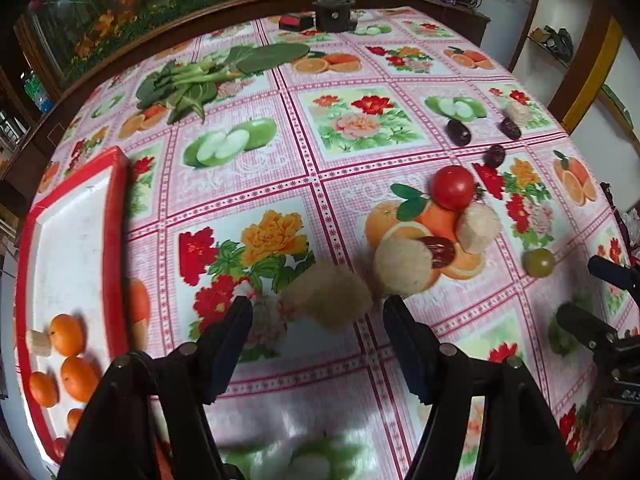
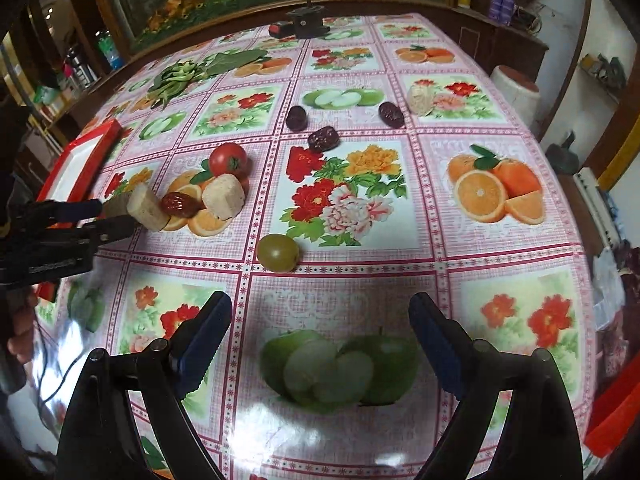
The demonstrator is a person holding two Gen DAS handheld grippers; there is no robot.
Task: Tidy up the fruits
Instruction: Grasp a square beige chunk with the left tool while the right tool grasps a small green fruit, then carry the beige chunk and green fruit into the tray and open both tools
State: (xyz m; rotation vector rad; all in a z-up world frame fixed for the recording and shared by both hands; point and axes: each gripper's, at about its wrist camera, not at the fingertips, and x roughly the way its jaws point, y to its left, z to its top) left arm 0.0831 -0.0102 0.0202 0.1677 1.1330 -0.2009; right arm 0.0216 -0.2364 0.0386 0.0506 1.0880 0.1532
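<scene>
Both claws stand apart with nothing pinched. My left gripper (image 1: 318, 306) is parted to a middling width, and a blurred tan chunk (image 1: 328, 300) sits in the gap between the tips; I cannot tell whether either pad touches it. My right gripper (image 2: 320, 312) gapes wide over bare tablecloth (image 2: 500, 240), its pads clear of everything.

From the left wrist view, the red-rimmed tray (image 1: 116, 248) lies at nine o'clock of the claw, holding small oranges (image 1: 68, 334) and one pale stub (image 1: 39, 343) at its near end. At one o'clock sits a tight pile: a tomato (image 1: 453, 187) at the far side, two pale cut chunks (image 1: 404, 266) below it, and a red date (image 1: 438, 251) wedged between them, touching both. A green grape (image 1: 539, 262) lies just to the right of the pile.

From the right wrist view, that grape (image 2: 277, 252) is at eleven o'clock of my right claw, near but apart from it. Three more dates (image 2: 323, 139) lie loose farther off around twelve o'clock, with another pale chunk (image 2: 420, 98) beyond them at one o'clock. Leafy greens (image 2: 180, 74) rest near the far left edge.
</scene>
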